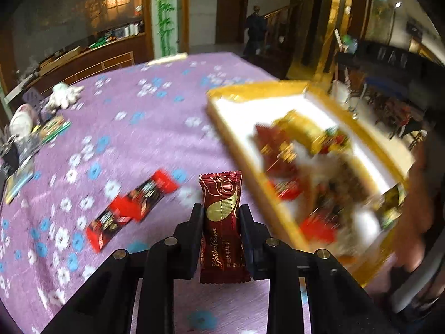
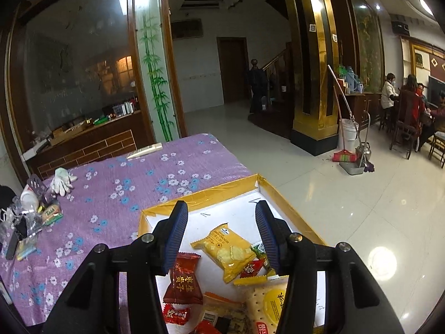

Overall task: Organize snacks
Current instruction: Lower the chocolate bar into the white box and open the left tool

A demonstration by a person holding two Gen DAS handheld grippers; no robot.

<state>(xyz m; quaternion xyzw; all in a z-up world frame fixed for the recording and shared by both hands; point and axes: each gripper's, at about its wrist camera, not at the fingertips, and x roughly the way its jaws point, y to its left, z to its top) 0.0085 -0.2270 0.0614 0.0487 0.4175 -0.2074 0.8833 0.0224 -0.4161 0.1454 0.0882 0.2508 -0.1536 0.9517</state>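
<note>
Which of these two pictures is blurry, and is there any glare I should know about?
Left wrist view: motion blur smears the gold-edged box and the loose bars on the tablecloth; only the held dark red snack stays sharp. Right wrist view: sharp throughout, with lamp glare on the tiled floor. Both bend straight lines, fisheye style.

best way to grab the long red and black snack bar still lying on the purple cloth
Grip the red and black snack bar across its narrow width, near the middle, coming down from above. It lies flat and diagonal on the purple cloth, so turn the jaws square to its long edges. Another red wrapper seems to overlap it mid-length, though blur hides detail; gripping slightly off-centre might avoid taking both.
</note>
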